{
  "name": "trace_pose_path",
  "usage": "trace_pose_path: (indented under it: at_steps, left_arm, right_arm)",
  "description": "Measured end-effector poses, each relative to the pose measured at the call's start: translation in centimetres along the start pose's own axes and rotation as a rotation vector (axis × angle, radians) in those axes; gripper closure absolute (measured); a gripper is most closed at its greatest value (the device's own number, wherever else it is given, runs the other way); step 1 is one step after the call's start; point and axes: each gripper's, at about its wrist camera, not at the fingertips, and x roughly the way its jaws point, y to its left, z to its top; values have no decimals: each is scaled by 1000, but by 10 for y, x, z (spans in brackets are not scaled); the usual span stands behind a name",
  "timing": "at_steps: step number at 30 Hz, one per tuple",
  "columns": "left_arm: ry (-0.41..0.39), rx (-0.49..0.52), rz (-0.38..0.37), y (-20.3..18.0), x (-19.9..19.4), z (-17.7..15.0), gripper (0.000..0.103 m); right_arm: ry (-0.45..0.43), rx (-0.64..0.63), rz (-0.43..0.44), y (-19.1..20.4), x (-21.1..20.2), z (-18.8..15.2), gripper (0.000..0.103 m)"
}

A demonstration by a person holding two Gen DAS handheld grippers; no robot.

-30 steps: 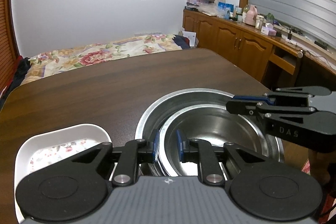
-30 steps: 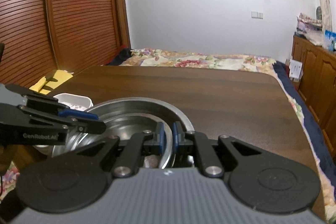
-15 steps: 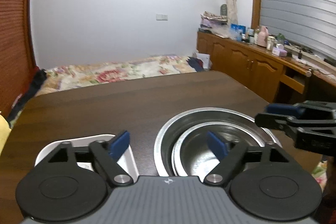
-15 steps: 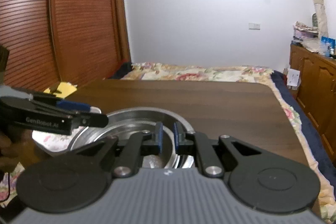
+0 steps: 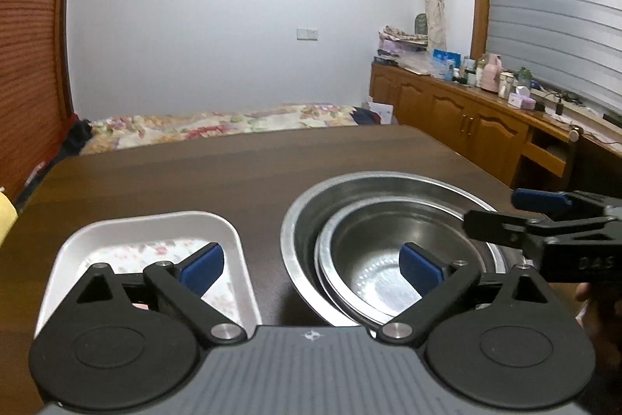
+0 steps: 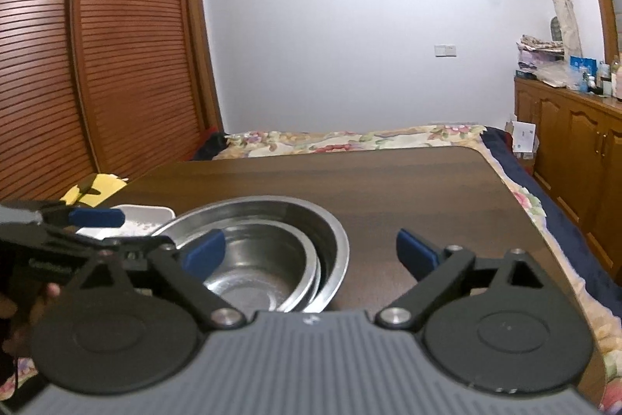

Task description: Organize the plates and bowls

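Observation:
A small steel bowl [image 5: 373, 255] sits nested inside a larger steel bowl [image 5: 350, 189] on the dark wooden table [image 5: 233, 174]. A white rectangular dish [image 5: 128, 232] with a floral bottom lies to their left. My left gripper [image 5: 311, 269] is open and empty, raised above the gap between dish and bowls. My right gripper [image 6: 309, 249] is open and empty, above the right rim of the larger bowl [image 6: 330, 228]; the small bowl [image 6: 256, 259] shows below it. The right gripper [image 5: 544, 216] also shows at the left wrist view's right edge.
A bed with a floral cover [image 5: 217, 127] lies beyond the table's far edge. Wooden cabinets [image 5: 466, 119] with bottles on top stand at the right. Slatted wardrobe doors [image 6: 97, 65] stand at the left. A yellow object [image 6: 93, 187] lies at the table's left edge.
Both grippers let go of the small bowl's rim, opened wide and rose. The left opened first, the right in the last half second. The small bowl stays nested in the larger bowl.

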Motion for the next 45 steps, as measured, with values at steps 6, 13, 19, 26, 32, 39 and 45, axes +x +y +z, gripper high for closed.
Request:
trace_pose_path:
  at_steps: [6, 13, 19, 26, 32, 39, 45]
  left_arm:
    - [-2, -14, -23, -3, -1, -4, 8]
    - [12, -20, -28, -2, 0, -7, 36]
    - [19, -33, -16, -4, 0, -11, 61]
    - [14, -49, -19, 0, -1, -12, 69]
    - [33, -27, -12, -4, -2, -4, 69]
    - [6, -16, -19, -6, -8, 19, 68]
    - [-18, -14, -20, -1, -16, 37, 68]
  right_arm:
    - [13, 30, 14, 1, 9, -11, 8]
    - [1, 43, 4, 1, 8, -13, 13]
    - [23, 74, 19, -6, 10, -15, 45]
    - [37, 113, 45, -6, 16, -18, 64]
    - [38, 111, 24, -1, 16, -18, 67]
    - [21, 107, 10, 0, 10, -4, 68]
    - [-4, 96, 24, 0, 7, 15, 68]
